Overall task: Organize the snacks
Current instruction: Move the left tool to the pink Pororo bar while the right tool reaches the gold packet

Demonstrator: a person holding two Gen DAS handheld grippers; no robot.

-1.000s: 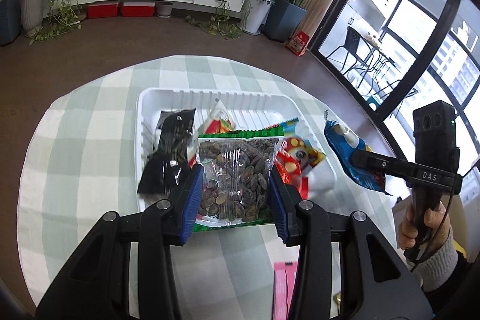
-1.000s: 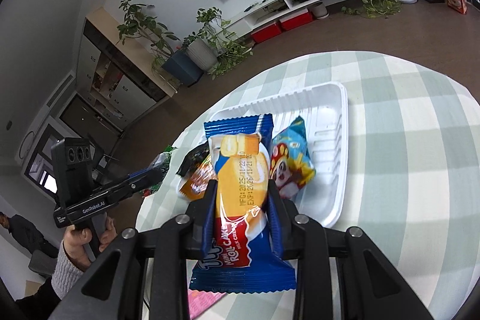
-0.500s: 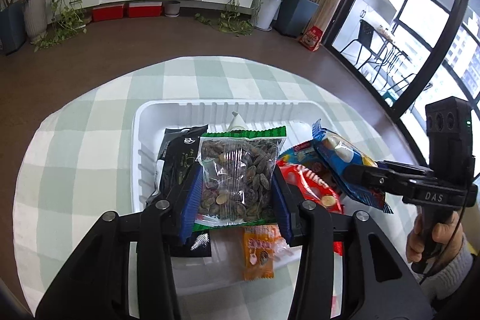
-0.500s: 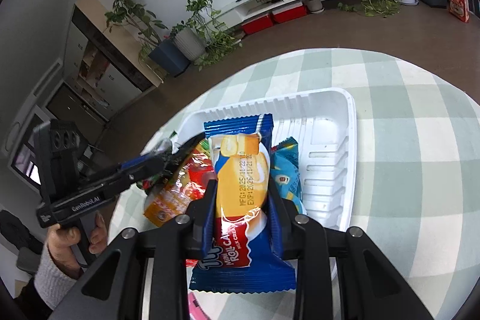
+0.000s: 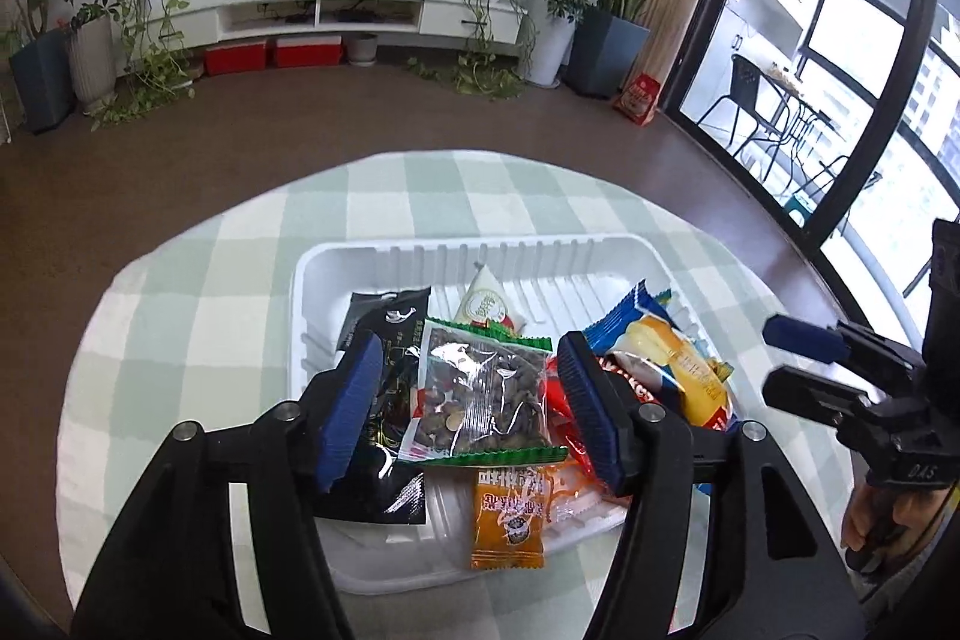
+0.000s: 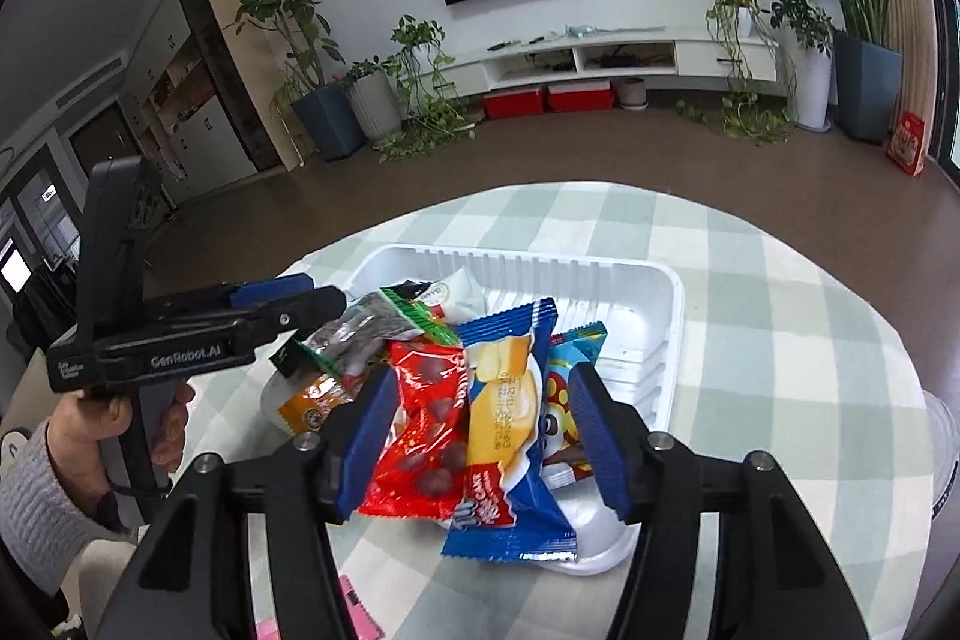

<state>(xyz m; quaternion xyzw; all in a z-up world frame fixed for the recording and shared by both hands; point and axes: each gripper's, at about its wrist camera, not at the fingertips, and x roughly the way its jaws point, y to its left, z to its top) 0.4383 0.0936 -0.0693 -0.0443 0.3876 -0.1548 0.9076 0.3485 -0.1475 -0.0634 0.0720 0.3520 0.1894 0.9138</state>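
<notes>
A white plastic tray (image 5: 336,268) on the checked tablecloth holds a pile of snack packets. My left gripper (image 5: 468,406) hangs over the pile and its jaws are opening. The clear green-edged seed packet (image 5: 486,388) lies between its pads, which stand off it. My right gripper (image 6: 483,439) is also opening, well clear of the blue cake-roll packet (image 6: 504,400) that rests on the pile between its fingers. Each gripper shows in the other's view: the right gripper (image 5: 792,367) at the tray's right, the left gripper (image 6: 318,295) at its left.
Also in the tray (image 6: 672,316) are a black packet (image 5: 390,322), an orange packet (image 5: 510,520), a red packet (image 6: 426,418) and a cartoon packet (image 6: 564,400). A pink packet (image 6: 360,616) lies on the cloth near me. The round table's edge drops to a brown floor.
Both grippers came in over the tray and spread their jaws. The seed packet and the blue cake-roll packet, gripped before, now lie loose on the pile.
</notes>
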